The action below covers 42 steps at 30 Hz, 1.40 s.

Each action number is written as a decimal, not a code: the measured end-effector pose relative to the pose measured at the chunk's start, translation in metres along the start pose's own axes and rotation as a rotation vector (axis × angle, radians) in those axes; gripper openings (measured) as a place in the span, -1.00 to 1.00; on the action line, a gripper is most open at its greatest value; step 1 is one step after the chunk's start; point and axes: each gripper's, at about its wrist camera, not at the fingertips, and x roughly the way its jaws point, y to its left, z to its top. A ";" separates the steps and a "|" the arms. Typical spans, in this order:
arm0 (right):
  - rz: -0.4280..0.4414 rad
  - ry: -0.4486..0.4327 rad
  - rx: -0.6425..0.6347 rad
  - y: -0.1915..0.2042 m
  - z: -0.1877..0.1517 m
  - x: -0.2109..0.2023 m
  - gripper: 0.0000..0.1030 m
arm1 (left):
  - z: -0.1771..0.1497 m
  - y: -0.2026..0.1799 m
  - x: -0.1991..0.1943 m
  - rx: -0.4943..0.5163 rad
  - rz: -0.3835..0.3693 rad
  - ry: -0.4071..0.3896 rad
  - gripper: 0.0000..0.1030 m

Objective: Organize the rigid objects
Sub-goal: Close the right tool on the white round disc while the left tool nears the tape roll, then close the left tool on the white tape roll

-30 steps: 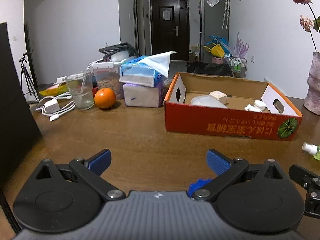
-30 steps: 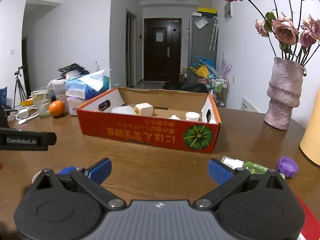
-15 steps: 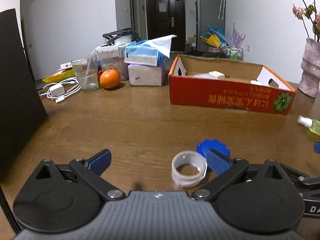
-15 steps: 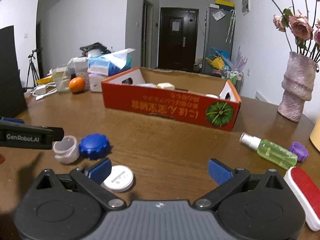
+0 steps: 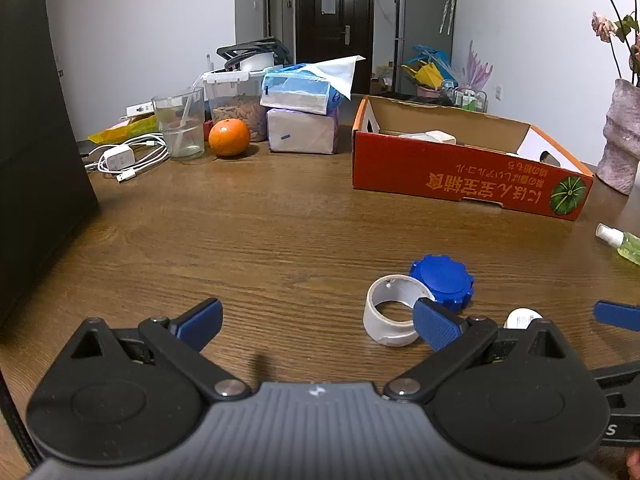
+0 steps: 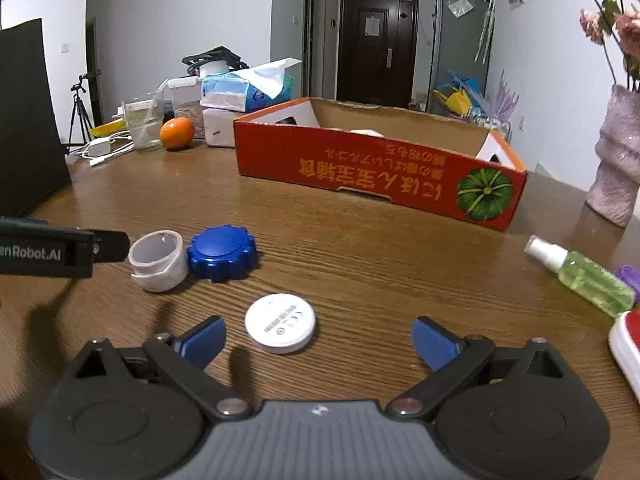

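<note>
Brown wood grain of the table (image 5: 260, 240) fills the middle of both my wrist views. My left gripper (image 5: 318, 322) sits at the bottom of its frame with its blue fingers spread wide and nothing between them; the right-hand pad overlaps the white ring (image 5: 390, 312), a short open tube lying just right of centre, though I cannot tell whether it touches it. Touching the ring on its far right side is the blue scalloped cap (image 5: 442, 282). In my right view the same ring (image 6: 159, 261) and cap (image 6: 222, 252) lie left of centre, side by side and touching. My right gripper (image 6: 318, 340) is also wide apart and holds nothing; the white round disc (image 6: 280, 323) lies flat on the wood just ahead of it, between the two fingertips but nearer the left one. At the right edge of that frame a green spray bottle (image 6: 580, 276) lies on its side, with a purple cap (image 6: 630, 274) just behind it and a red and white object (image 6: 628, 340) cut off by the lower right border. The orange cardboard box (image 6: 380, 172) stands open across the upper middle, well apart from the small things. Farther back, upper left, are an orange fruit (image 6: 177, 133), a glass (image 6: 143, 124) and stacked tissue packs (image 6: 236, 104). A pale vase (image 6: 618, 172) stands at the right edge.
</note>
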 end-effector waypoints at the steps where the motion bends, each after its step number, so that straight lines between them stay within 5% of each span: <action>1: 0.006 0.002 0.004 0.001 0.000 0.002 0.88 | 0.000 0.000 0.001 0.001 0.002 0.002 1.00; 9: 0.032 0.007 -0.008 0.010 0.001 0.011 0.41 | -0.001 0.001 0.003 -0.007 0.000 0.011 1.00; 14: 0.057 -0.011 -0.014 0.011 0.001 0.008 -0.23 | -0.001 -0.001 0.004 -0.002 0.003 0.012 1.00; 42: 0.034 -0.104 0.086 -0.036 0.006 -0.012 -0.25 | -0.003 -0.035 0.037 0.045 0.026 0.071 1.00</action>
